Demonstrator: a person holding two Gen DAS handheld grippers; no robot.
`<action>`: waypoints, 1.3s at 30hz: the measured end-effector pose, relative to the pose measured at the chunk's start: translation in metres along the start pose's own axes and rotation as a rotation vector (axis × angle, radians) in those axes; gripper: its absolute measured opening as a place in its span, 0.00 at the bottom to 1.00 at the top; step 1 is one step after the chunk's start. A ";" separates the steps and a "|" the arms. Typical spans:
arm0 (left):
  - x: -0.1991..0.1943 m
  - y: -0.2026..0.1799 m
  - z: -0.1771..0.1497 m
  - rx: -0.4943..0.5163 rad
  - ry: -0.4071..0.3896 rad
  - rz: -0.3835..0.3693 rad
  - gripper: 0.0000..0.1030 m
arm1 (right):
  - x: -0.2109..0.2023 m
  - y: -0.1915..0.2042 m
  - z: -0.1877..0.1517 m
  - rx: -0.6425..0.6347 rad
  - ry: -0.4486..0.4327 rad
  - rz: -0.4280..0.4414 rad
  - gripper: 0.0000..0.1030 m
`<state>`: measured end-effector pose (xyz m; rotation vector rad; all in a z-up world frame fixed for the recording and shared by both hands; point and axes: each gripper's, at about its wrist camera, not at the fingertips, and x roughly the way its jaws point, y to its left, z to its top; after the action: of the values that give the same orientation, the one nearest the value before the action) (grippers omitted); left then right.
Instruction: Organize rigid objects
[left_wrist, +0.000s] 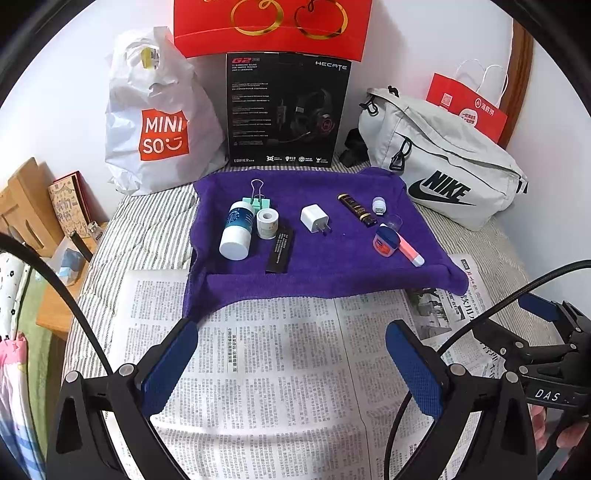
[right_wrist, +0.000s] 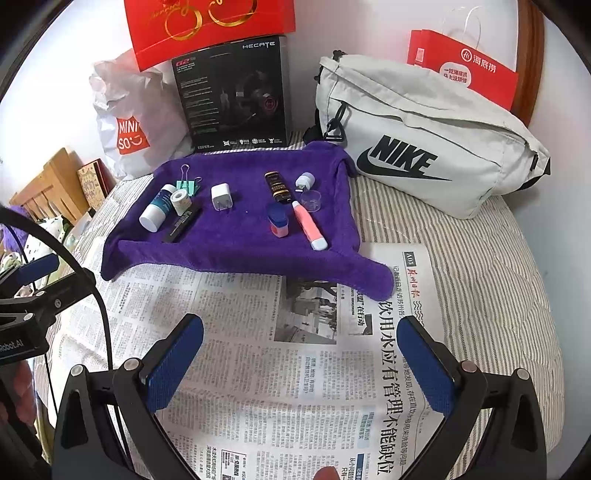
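Note:
A purple towel (left_wrist: 332, 266) (right_wrist: 236, 254) lies on the bed and carries small items: a white bottle (left_wrist: 236, 232) (right_wrist: 157, 212), a tape roll (left_wrist: 267, 223) (right_wrist: 181, 202), a green binder clip (left_wrist: 260, 199), a black flat stick (left_wrist: 280, 251), a white charger (left_wrist: 314, 218) (right_wrist: 221, 196), a black-gold tube (left_wrist: 357, 209) (right_wrist: 277, 186), a small USB plug (left_wrist: 378, 204), a blue-pink jar (left_wrist: 387, 240) (right_wrist: 277, 220) and a pink pen (left_wrist: 408, 249) (right_wrist: 308, 229). My left gripper (left_wrist: 291, 334) and right gripper (right_wrist: 301, 332) are both open and empty above the newspaper (left_wrist: 280, 369) (right_wrist: 280, 369), short of the towel.
Behind the towel stand a Miniso bag (left_wrist: 159, 122), a black headset box (left_wrist: 288, 110), a grey Nike bag (left_wrist: 443, 162) (right_wrist: 424, 144) and red paper bags (left_wrist: 469, 107). A wooden bedside shelf (left_wrist: 33, 206) is at the left. The right gripper's body (left_wrist: 546, 362) shows at the left view's right edge.

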<state>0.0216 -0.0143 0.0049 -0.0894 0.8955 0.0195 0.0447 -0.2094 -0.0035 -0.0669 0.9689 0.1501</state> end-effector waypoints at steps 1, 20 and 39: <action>0.000 0.000 0.000 -0.001 0.000 0.000 1.00 | 0.000 0.000 0.000 -0.001 0.000 -0.003 1.00; -0.001 0.001 0.000 0.003 0.002 0.006 1.00 | -0.001 0.002 -0.001 -0.004 -0.002 0.007 1.00; -0.002 0.002 -0.001 0.005 0.000 0.005 1.00 | -0.006 0.003 -0.001 -0.004 -0.013 0.009 1.00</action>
<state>0.0192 -0.0126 0.0061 -0.0821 0.8953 0.0218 0.0400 -0.2069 0.0003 -0.0651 0.9563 0.1605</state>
